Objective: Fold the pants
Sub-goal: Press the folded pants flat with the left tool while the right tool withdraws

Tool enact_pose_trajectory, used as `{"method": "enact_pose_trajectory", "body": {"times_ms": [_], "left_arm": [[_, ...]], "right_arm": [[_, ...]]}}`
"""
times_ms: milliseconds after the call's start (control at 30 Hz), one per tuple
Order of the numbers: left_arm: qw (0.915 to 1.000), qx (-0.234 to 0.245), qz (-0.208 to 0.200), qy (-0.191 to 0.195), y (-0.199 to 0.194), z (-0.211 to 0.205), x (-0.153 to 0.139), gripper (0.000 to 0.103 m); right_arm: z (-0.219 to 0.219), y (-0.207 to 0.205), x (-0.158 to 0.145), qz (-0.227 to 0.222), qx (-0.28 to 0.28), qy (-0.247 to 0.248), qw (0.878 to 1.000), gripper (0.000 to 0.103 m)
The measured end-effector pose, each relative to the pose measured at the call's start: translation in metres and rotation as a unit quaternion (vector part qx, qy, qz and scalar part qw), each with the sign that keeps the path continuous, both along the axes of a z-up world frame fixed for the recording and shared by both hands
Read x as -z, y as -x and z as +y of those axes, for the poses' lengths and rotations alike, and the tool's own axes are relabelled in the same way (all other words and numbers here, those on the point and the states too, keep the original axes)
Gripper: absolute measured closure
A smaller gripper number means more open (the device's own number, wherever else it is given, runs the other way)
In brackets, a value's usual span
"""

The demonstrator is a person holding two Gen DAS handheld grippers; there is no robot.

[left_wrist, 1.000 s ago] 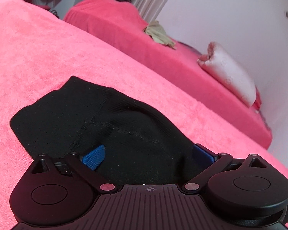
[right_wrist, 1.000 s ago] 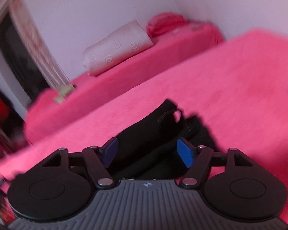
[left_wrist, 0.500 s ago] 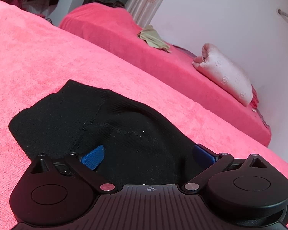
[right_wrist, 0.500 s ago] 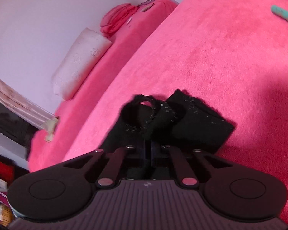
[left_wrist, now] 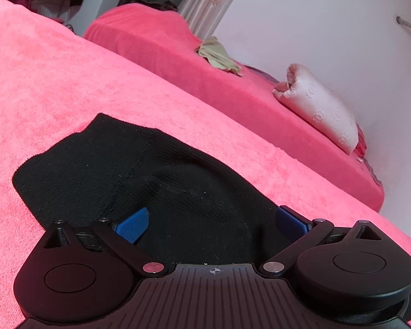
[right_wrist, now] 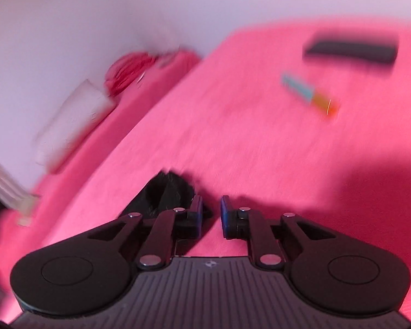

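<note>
The black pants (left_wrist: 101, 170) lie bunched on the pink blanket (left_wrist: 54, 82). In the left wrist view my left gripper (left_wrist: 212, 213) stands wide open low over the cloth, and a hump of black fabric rises between its blue pads (left_wrist: 131, 224). The right wrist view is blurred by motion. There my right gripper (right_wrist: 211, 201) has a narrow gap and its jaws are opening, with only pink blanket (right_wrist: 233, 137) showing between them. A black tip of the pants (right_wrist: 164, 192) lies just left of its left finger.
A pale pillow (left_wrist: 320, 107) and an olive cloth (left_wrist: 219, 57) lie on a second pink-covered bed (left_wrist: 156, 35) against the white wall. On the blanket ahead of the right gripper lie a dark flat object (right_wrist: 350, 49) and a teal-and-orange item (right_wrist: 309, 96).
The right gripper went from open around the pants to shut on the fabric, then let go and swung right, leaving the pants at its left. The left gripper has stayed put.
</note>
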State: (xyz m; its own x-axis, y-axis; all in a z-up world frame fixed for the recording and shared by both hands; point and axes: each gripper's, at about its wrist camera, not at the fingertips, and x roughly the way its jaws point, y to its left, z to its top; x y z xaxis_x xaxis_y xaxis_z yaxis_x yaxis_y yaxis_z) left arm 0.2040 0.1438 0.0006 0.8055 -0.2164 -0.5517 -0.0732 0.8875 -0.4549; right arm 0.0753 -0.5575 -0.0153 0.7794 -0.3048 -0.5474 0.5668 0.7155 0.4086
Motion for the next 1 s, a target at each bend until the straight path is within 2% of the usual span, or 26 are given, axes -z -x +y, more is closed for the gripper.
{"method": "enact_pose_trajectory", "body": {"times_ms": [67,133,167,233,300,367,433,467,500,533,567,600,633,667,700,733,767,800,833,867,900,933,967,1000], "left_arm": [[1.0000,0.001,0.000,-0.002,0.000,0.000,0.000,0.000],[1.0000,0.001,-0.001,-0.004,0.000,0.000,0.000,0.000],[1.0000,0.001,-0.001,-0.005,-0.001,0.000,0.000,0.000],[1.0000,0.002,-0.002,-0.005,0.000,-0.001,0.000,0.000],[1.0000,0.003,-0.003,-0.003,0.000,0.000,0.000,0.000],[1.0000,0.004,-0.003,-0.002,0.000,0.001,0.000,0.000],[1.0000,0.005,-0.004,-0.003,0.000,0.001,0.000,0.000],[1.0000,0.006,-0.004,-0.004,0.000,0.001,0.000,0.000],[1.0000,0.006,-0.004,-0.005,0.000,0.000,0.000,0.000],[1.0000,0.007,-0.004,-0.006,0.000,0.000,0.000,0.000],[0.9999,0.007,-0.004,-0.007,0.001,0.000,0.000,0.000],[0.9999,0.008,-0.004,-0.007,0.000,0.000,0.000,0.000],[0.9999,0.008,-0.004,-0.008,0.000,-0.001,0.000,0.000],[0.9999,0.009,-0.004,-0.008,0.000,-0.001,0.000,0.000],[0.9999,0.009,-0.004,-0.008,0.000,-0.001,-0.001,0.000],[0.9999,0.008,-0.004,-0.008,0.000,-0.001,-0.001,0.000],[0.9999,0.008,-0.004,-0.009,-0.001,-0.001,-0.001,0.000],[0.9999,0.008,-0.004,-0.009,-0.001,-0.001,-0.001,0.000],[0.9999,0.008,-0.004,-0.010,-0.001,-0.002,-0.001,0.000],[0.9999,0.008,-0.004,-0.011,-0.001,-0.002,-0.001,0.000],[0.9999,0.008,-0.004,-0.011,0.000,-0.003,-0.001,0.000],[0.9999,0.007,-0.004,-0.012,0.000,-0.003,-0.001,0.000],[0.9999,0.007,-0.003,-0.013,0.000,-0.004,-0.001,0.000],[0.9999,0.007,-0.003,-0.015,0.000,-0.004,-0.002,0.000]], "right_arm": [[0.032,-0.009,-0.017,-0.013,-0.063,0.060,0.996,0.075],[0.078,-0.022,-0.031,-0.020,-0.146,0.109,0.983,0.036],[0.104,-0.030,-0.034,-0.019,-0.196,0.122,0.973,0.033],[0.158,-0.045,-0.034,-0.020,-0.308,0.131,0.942,0.033],[0.208,-0.061,-0.029,-0.028,-0.401,0.097,0.910,0.033],[0.251,-0.080,-0.017,-0.031,-0.475,0.032,0.879,0.033],[0.284,-0.096,-0.006,-0.038,-0.510,-0.018,0.859,0.029],[0.297,-0.102,-0.001,-0.041,-0.522,-0.036,0.851,0.024],[0.303,-0.114,0.004,-0.040,-0.530,-0.049,0.846,0.016],[0.304,-0.125,0.012,-0.027,-0.529,-0.063,0.846,0.014],[0.298,-0.136,0.020,-0.005,-0.519,-0.079,0.851,0.015],[0.287,-0.136,0.022,-0.001,-0.509,-0.101,0.855,0.024],[0.268,-0.139,0.024,-0.015,-0.503,-0.131,0.854,0.038],[0.245,-0.140,0.025,-0.022,-0.484,-0.149,0.862,0.041],[0.216,-0.137,0.026,-0.032,-0.454,-0.162,0.876,0.051],[0.187,-0.136,0.027,-0.038,-0.413,-0.169,0.894,0.055],[0.155,-0.130,0.028,-0.055,-0.385,-0.188,0.902,0.063],[0.121,-0.123,0.031,-0.068,-0.355,-0.210,0.909,0.066],[0.089,-0.113,0.034,-0.083,-0.319,-0.225,0.917,0.076],[0.061,-0.102,0.033,-0.096,-0.282,-0.230,0.926,0.081],[0.036,-0.092,0.034,-0.106,-0.252,-0.228,0.935,0.094],[0.017,-0.082,0.032,-0.109,-0.217,-0.217,0.946,0.092],[0.004,-0.073,0.029,-0.092,-0.162,-0.185,0.965,0.090],[-0.004,-0.066,0.023,-0.077,-0.119,-0.158,0.977,0.098]]}}
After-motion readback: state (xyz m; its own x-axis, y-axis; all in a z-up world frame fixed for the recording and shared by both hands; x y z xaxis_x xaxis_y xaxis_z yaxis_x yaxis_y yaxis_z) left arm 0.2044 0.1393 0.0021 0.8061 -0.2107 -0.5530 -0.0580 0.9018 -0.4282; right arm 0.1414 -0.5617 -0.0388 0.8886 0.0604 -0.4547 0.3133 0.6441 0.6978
